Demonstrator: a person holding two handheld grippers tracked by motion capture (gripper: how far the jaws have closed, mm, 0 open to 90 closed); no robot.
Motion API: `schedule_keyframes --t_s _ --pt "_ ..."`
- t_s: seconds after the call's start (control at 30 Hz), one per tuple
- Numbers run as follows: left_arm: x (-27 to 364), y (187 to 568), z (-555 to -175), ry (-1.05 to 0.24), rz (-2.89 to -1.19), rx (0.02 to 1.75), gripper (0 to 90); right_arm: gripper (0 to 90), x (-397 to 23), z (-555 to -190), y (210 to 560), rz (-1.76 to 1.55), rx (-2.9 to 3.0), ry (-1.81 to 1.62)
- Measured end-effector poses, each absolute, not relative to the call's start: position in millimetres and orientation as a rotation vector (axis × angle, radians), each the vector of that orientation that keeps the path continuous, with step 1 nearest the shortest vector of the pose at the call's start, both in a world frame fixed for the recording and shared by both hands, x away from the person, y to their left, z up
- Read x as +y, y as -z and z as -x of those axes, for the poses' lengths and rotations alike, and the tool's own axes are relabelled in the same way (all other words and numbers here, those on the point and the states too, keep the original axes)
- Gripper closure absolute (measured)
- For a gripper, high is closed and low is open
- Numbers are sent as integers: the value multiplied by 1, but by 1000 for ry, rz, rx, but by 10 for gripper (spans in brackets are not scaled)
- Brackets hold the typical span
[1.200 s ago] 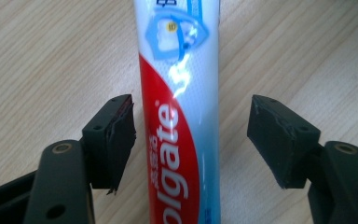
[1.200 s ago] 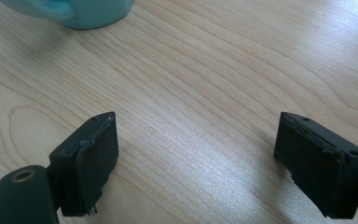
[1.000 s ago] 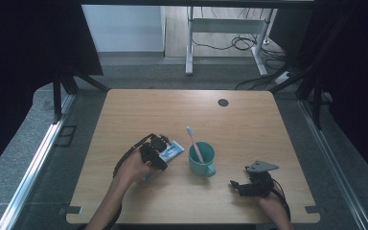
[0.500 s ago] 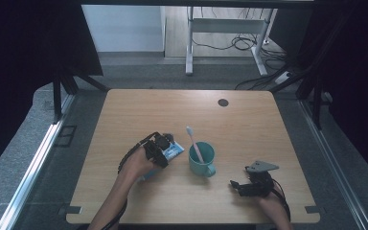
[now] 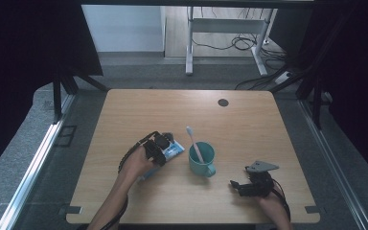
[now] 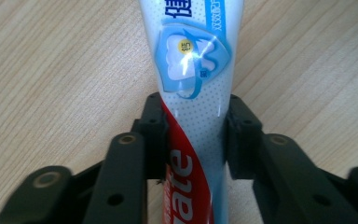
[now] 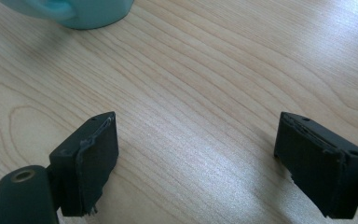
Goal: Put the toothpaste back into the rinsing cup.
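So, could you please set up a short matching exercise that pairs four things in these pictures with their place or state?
Things:
1. toothpaste tube
2. toothbrush
3. right gripper
4. teal mug

Places or states:
A. standing in the mug, head up
B. open over bare wood, holding nothing
C. near the middle of the table, between the two hands
D. clamped between the jaws of the left gripper

Pairs: 1-D, 2-A, 3-B, 4-C
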State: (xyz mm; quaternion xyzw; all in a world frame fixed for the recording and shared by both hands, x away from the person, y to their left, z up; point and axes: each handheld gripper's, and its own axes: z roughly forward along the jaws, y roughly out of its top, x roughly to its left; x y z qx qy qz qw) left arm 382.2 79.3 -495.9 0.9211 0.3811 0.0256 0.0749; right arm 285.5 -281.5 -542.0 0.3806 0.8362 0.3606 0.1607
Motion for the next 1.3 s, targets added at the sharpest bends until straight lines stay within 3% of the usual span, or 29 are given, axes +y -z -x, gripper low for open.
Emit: schedule_keyframes --t_s 0.3,1.3 --pt "90 493 -386 -7 -2716 1111 716 135 -282 -286 542 -1087 2388 -1031" --pt "115 476 -374 -67 -2523 1040 726 135 -282 -286 542 -1087 2389 -1029"
